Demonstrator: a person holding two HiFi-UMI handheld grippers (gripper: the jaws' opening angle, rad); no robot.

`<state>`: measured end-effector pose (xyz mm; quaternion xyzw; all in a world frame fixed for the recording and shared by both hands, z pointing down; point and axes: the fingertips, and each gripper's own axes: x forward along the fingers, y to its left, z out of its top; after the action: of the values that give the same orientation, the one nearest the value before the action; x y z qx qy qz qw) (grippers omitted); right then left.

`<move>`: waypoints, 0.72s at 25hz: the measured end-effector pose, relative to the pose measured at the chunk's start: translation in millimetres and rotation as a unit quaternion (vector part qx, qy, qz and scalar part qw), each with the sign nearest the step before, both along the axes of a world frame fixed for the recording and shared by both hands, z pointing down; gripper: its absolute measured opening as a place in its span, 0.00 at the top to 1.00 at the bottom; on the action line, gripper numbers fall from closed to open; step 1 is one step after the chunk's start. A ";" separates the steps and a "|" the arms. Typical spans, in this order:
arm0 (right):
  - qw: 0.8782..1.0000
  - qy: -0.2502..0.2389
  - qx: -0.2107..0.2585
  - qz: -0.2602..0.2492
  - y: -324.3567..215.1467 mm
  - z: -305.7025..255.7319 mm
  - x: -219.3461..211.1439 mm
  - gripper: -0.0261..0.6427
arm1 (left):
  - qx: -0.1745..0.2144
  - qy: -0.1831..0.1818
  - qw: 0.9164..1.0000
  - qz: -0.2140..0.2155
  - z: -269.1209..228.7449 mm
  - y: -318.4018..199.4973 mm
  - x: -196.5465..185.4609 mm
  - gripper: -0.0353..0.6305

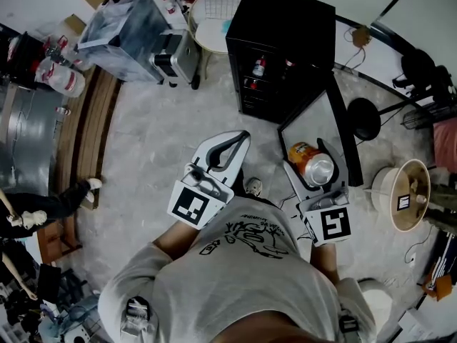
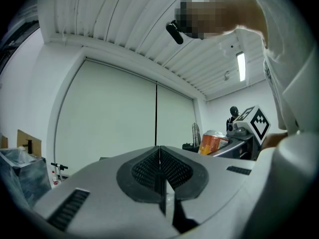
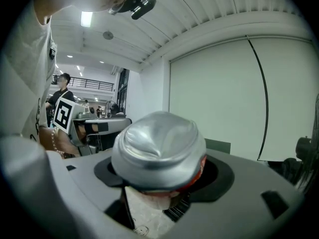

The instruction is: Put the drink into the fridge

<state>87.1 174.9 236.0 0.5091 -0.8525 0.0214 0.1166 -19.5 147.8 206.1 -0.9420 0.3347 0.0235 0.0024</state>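
Gripping an orange can [image 3: 158, 151], right hand-held gripper [image 1: 315, 157] points forward beside the closed left hand-held gripper [image 1: 241, 137].

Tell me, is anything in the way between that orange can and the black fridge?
Nothing visible is. The orange can, clamped in the right gripper, points toward the black fridge, whose door hangs open on the right. Only floor lies between them. Bottles already sit on the shelves inside.
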 end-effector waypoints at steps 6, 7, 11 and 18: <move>1.000 0.003 -0.008 -0.004 -38.7 6.3 -13.0 0.46 | -0.005 0.004 1.000 -0.003 3.7 -37.1 -11.4 0.91; 1.000 0.002 -0.010 -0.006 -45.8 7.2 -16.1 0.46 | -0.005 0.004 1.000 -0.003 4.2 -43.9 -14.0 0.91; 1.000 0.003 -0.012 -0.013 -77.2 8.2 -29.0 0.46 | -0.007 0.003 1.000 -0.006 5.7 -75.0 -25.4 0.91; 1.000 0.004 -0.013 -0.010 -139.7 6.4 -44.6 0.46 | -0.010 0.006 1.000 -0.003 7.1 -134.6 -40.0 0.91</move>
<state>42.5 35.3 242.4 0.4992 -0.8566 0.0290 0.1271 -59.5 13.3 213.2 -0.9408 0.3377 0.0262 -0.0087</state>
